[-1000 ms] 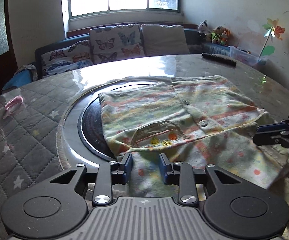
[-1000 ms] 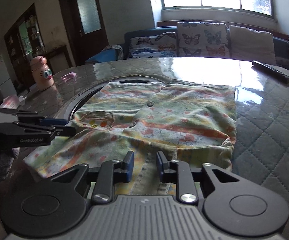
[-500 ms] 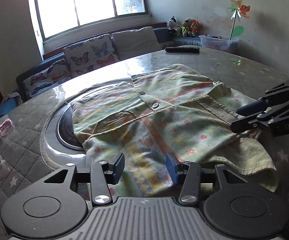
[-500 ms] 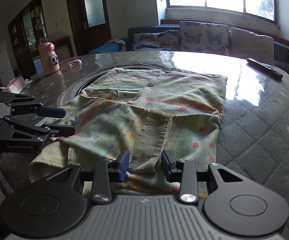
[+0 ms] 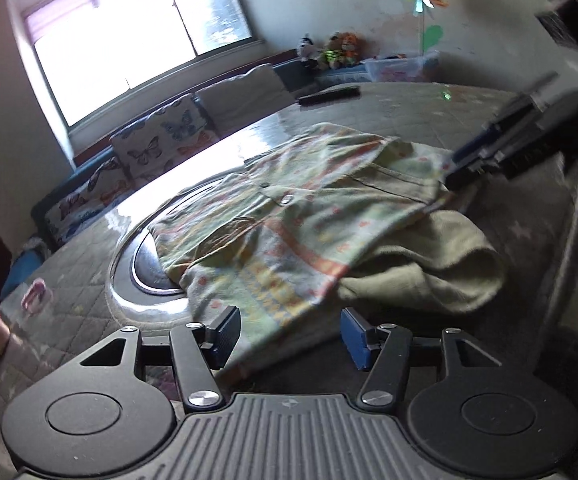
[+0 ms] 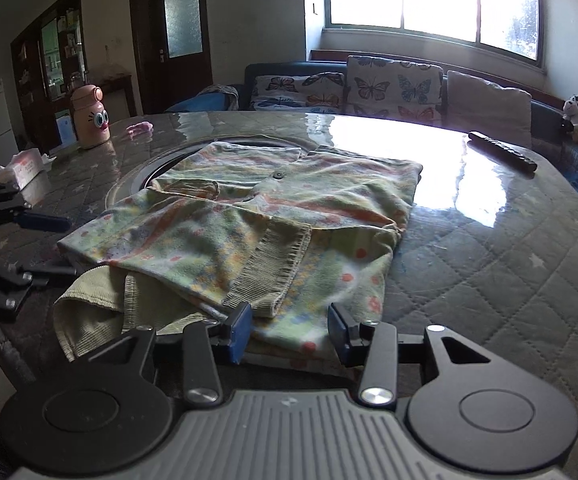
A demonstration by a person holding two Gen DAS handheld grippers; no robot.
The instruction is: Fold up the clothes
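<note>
Backed off the shirt (image 6: 273,216), left gripper (image 5: 289,338) and right gripper (image 6: 289,330) opening, gripping nothing; quilted table (image 6: 489,264), sofa (image 6: 369,88) at twelve.

Shirt (image 6: 273,216): pale green, orange-striped, floral print. Bench (image 6: 489,264) cover: grey, quilted, star pattern. Cushions (image 6: 393,88): butterfly print.

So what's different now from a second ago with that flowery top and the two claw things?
Both sleeves of the flowery top have been laid inward across its front, the ribbed cuff now on top. The left gripper and right gripper are opening and have let go; cloth lies between the jaws, unpinched. The top's body, the remote and the pink bottle stayed put.
</note>
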